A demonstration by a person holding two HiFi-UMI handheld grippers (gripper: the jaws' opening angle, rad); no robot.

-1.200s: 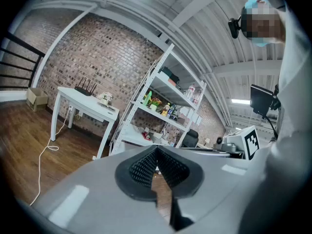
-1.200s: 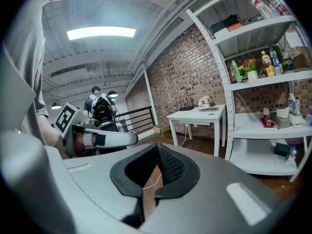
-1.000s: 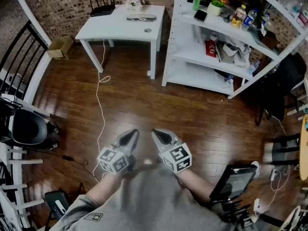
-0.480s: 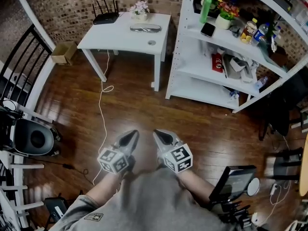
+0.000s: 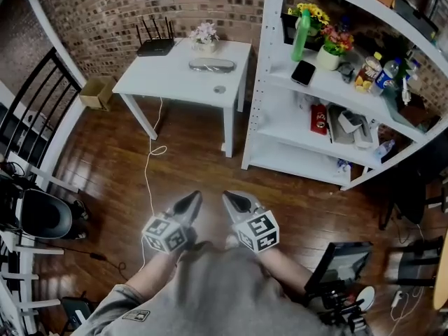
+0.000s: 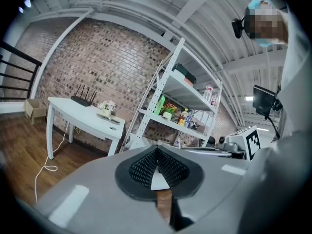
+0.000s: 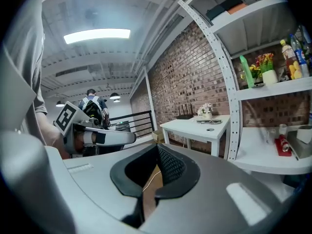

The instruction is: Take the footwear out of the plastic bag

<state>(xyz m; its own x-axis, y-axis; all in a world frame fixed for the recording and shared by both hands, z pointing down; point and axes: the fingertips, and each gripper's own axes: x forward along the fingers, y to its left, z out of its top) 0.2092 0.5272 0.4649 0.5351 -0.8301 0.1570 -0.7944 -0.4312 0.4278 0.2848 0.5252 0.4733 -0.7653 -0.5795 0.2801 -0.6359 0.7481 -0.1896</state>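
A flat grey bundle (image 5: 211, 64), perhaps the bagged footwear, lies on the white table (image 5: 168, 75) far ahead; what it holds I cannot make out. It also shows as a small shape (image 6: 108, 118) in the left gripper view and a thin shape (image 7: 208, 121) in the right gripper view. My left gripper (image 5: 187, 203) and right gripper (image 5: 234, 201) are held side by side close to my body, over the wooden floor and well short of the table. Both are shut, with nothing held between the left gripper's (image 6: 157, 156) or the right gripper's (image 7: 157, 155) jaws.
A white shelf unit (image 5: 329, 103) with bottles, flowers and boxes stands right of the table. On the table are a router (image 5: 155, 44), a flower pot (image 5: 206, 35) and a small round thing (image 5: 220, 89). A white cable (image 5: 152, 166) trails over the floor. A cardboard box (image 5: 96, 89) and black railing are at the left.
The table and shelf unit have come nearer and sit lower in the head view. Both grippers keep the same place before my body, still shut.
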